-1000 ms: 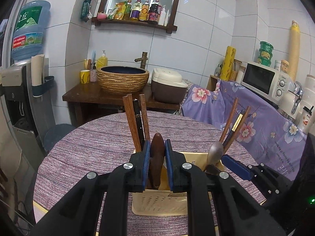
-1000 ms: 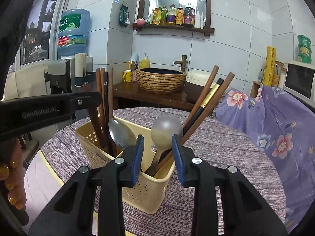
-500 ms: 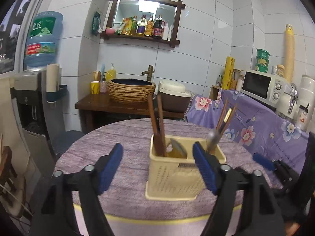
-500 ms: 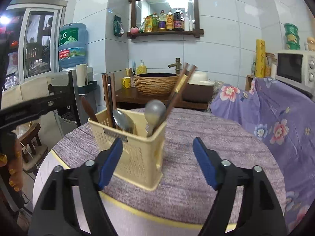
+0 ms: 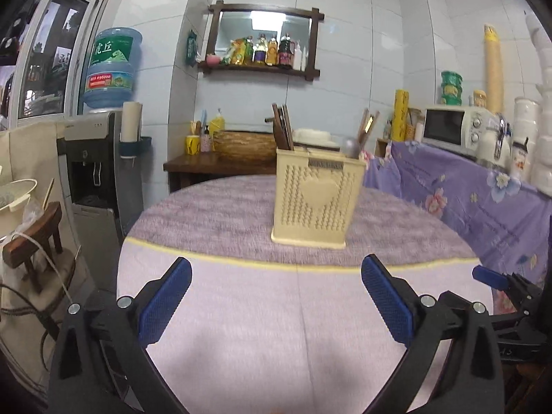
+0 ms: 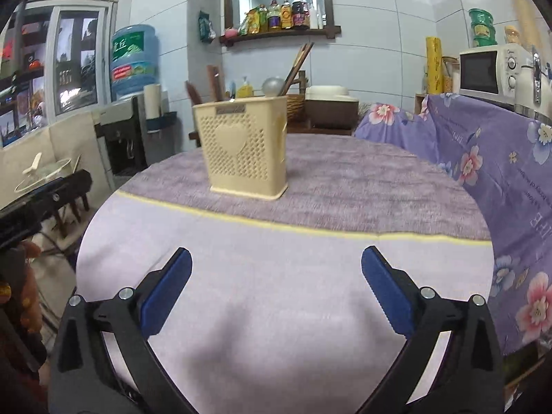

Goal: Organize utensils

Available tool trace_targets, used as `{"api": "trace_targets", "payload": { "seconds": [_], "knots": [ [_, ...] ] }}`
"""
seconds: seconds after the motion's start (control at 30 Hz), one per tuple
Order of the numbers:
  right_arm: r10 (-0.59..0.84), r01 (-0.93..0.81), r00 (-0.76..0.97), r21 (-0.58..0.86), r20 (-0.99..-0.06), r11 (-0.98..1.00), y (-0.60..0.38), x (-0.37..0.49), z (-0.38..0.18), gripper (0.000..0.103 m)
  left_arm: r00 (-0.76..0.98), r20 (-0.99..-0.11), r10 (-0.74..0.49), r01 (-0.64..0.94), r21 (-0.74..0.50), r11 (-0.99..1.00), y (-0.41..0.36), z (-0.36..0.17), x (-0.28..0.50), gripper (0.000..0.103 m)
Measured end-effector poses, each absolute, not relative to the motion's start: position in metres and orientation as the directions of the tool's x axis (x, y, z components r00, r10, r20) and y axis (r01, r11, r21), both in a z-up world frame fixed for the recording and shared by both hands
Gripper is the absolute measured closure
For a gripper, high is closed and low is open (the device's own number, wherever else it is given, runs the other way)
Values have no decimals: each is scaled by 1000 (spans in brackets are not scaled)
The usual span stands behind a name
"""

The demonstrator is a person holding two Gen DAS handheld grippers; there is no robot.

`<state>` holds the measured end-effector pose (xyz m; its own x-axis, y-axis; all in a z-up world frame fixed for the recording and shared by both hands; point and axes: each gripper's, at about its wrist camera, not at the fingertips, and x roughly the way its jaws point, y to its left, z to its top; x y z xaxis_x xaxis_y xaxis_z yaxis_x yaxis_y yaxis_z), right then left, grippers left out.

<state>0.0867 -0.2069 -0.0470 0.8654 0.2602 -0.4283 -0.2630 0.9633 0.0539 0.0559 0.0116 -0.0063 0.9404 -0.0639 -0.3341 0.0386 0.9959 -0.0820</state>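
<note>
A cream plastic utensil holder (image 5: 317,200) stands upright on the round table (image 5: 214,207); it also shows in the right wrist view (image 6: 243,148). Brown chopsticks (image 5: 282,126) and a metal spoon (image 5: 350,146) stick up out of it; the right wrist view shows the spoon (image 6: 272,86) and more chopsticks (image 6: 298,60). My left gripper (image 5: 276,296) is open and empty, low in front of the table's near edge. My right gripper (image 6: 276,286) is open and empty too, well short of the holder. Its finger (image 5: 490,277) shows at the right of the left wrist view.
The table has a purple cloth (image 6: 345,186) that hangs down the front. A counter draped in floral purple cloth (image 5: 465,200) with a microwave (image 5: 452,126) runs along the right. A water dispenser (image 5: 100,158) and a wooden stool (image 5: 34,241) stand at the left.
My left gripper let go of the brown utensil and my right gripper opened beside the spoon. Both have pulled back and down from the holder to the table's near edge.
</note>
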Motion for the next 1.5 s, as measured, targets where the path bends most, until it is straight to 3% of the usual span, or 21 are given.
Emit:
{"api": "trace_targets", "payload": {
  "seconds": [0.33, 1.5],
  "knots": [
    [321, -330, 864, 44, -389, 943, -194, 46, -42, 6, 937, -339, -84, 45, -120, 992, 13, -21, 26, 5],
    [312, -326, 867, 30, -388, 945, -189, 48, -38, 6, 938, -336, -82, 44, -121, 992, 14, -20, 20, 5]
  ]
}}
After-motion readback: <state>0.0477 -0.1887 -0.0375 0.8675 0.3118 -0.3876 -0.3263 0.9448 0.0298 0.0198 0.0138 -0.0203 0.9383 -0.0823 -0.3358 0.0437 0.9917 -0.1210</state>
